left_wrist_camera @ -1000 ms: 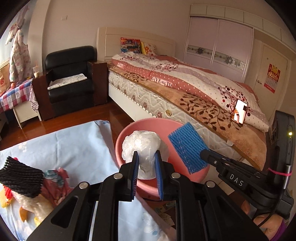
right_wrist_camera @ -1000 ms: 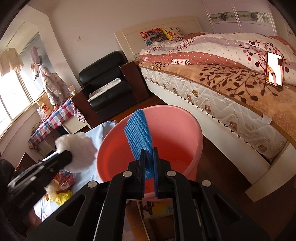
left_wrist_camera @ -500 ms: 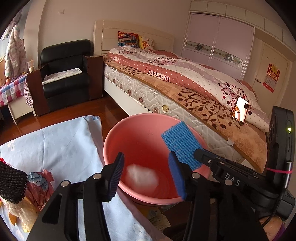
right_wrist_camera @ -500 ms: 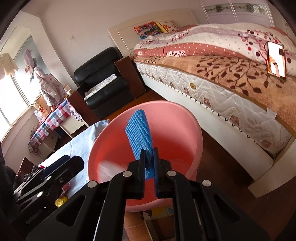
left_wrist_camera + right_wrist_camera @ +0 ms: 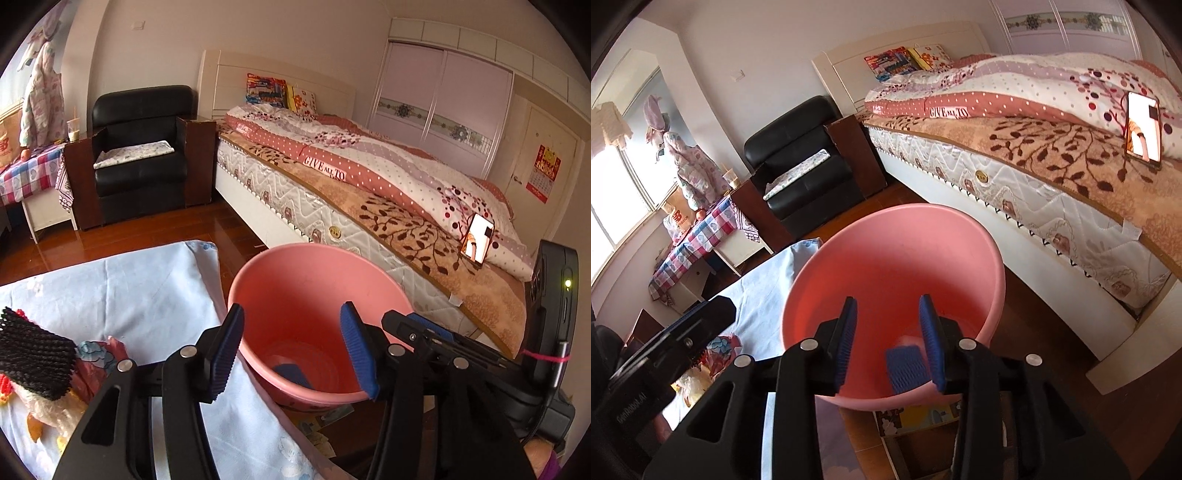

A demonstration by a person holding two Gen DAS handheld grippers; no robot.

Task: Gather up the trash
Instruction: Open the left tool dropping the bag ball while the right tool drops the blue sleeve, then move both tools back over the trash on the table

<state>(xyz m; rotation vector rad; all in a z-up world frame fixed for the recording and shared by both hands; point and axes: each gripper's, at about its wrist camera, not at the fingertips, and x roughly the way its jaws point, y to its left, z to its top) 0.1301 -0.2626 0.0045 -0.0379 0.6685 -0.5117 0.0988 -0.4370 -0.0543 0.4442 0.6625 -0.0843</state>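
Note:
A pink plastic bucket (image 5: 314, 280) (image 5: 894, 258) stands on the floor beside a table with a light blue cloth (image 5: 140, 295). A blue foam net (image 5: 293, 373) (image 5: 908, 369) lies at its bottom, with a white plastic wad (image 5: 910, 338) beside it in the right wrist view. My left gripper (image 5: 291, 350) is open and empty above the bucket's near rim. My right gripper (image 5: 888, 339) is open and empty over the bucket; it shows at the right of the left wrist view (image 5: 417, 325). A black foam net (image 5: 33, 354) and other wrappers (image 5: 92, 365) lie on the cloth.
A bed (image 5: 388, 192) with a phone (image 5: 478, 243) on it runs behind and to the right of the bucket. A black armchair (image 5: 140, 155) and a small checkered table (image 5: 26, 177) stand at the back left. Papers (image 5: 923, 417) lie under the bucket.
My left gripper opened and let the white plastic wad fall into the bucket. Then my right gripper opened and the blue foam net dropped to the bucket's bottom.

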